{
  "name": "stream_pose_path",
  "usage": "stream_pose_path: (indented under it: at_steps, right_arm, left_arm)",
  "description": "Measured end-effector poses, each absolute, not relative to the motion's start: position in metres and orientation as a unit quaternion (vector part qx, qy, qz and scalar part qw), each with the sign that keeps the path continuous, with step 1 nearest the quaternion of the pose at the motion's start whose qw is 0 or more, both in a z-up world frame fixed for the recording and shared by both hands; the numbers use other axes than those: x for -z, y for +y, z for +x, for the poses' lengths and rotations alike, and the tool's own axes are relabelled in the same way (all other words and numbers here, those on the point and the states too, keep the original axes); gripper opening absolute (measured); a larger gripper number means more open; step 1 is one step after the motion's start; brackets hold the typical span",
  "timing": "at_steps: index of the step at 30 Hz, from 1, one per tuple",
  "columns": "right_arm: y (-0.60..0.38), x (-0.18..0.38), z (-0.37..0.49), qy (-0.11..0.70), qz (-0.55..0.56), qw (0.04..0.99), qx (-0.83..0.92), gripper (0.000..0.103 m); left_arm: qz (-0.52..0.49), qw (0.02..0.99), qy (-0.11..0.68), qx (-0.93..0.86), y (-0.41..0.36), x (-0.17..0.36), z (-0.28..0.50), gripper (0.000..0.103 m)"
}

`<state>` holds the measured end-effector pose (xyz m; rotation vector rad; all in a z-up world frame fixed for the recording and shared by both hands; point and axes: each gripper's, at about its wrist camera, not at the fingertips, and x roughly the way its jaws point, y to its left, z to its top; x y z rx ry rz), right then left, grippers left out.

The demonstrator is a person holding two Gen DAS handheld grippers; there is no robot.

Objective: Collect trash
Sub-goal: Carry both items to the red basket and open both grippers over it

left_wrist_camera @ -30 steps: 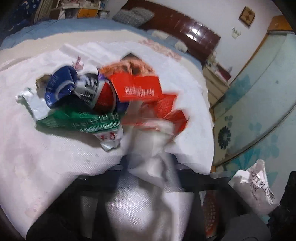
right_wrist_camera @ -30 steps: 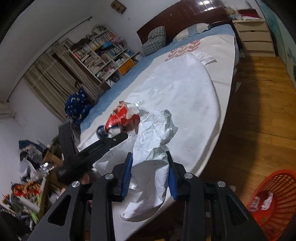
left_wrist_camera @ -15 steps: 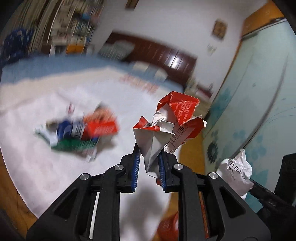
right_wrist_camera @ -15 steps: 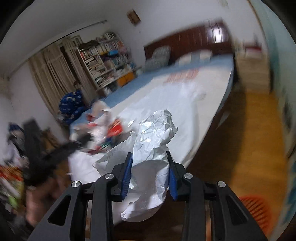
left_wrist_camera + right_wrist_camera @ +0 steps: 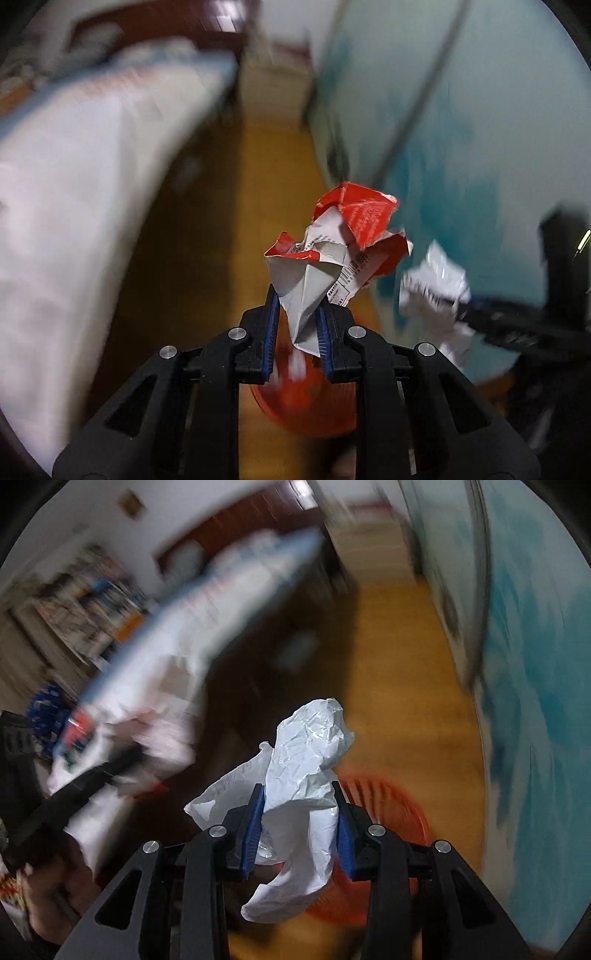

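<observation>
Red-and-white crumpled wrapper (image 5: 328, 258) sticks up at twelve o'clock from the left gripper (image 5: 295, 325), pinched between its blue pads. The right gripper (image 5: 297, 823) clamps a white plastic bag (image 5: 306, 775). The orange-red basket (image 5: 402, 812) lies below both, at five o'clock; its contents are blurred.

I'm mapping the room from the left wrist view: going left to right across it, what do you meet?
Bed with white cover → wooden floor → red-and-white wrapper held in the left tongs → crumpled white bag → blue-green wall.
</observation>
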<state>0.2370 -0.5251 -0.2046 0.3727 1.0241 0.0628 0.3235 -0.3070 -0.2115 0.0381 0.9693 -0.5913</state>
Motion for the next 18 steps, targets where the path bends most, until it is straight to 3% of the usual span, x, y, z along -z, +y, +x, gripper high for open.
stream_pose_path:
  at_steps: [3, 7, 14, 18]
  right_arm:
    - [-0.538, 0.259, 0.248, 0.553, 0.167, 0.816, -0.031, 0.035]
    - [-0.55, 0.311, 0.253, 0.599, 0.203, 0.774, -0.033, 0.037]
    - [-0.544, 0.325, 0.258, 0.603, 0.217, 0.767, -0.03, 0.038]
    - [-0.54, 0.327, 0.261, 0.61, 0.211, 0.763, -0.03, 0.047]
  left_arm:
    - [0.064, 0.797, 0.537, 0.271, -0.345, 0.28, 0.324, 0.019]
    - [0.113, 0.765, 0.573, 0.272, -0.369, 0.323, 0.314, 0.019]
    - [0.117, 0.754, 0.59, 0.266, -0.387, 0.334, 0.31, 0.019]
    - [0.108, 0.75, 0.595, 0.269, -0.387, 0.335, 0.316, 0.026]
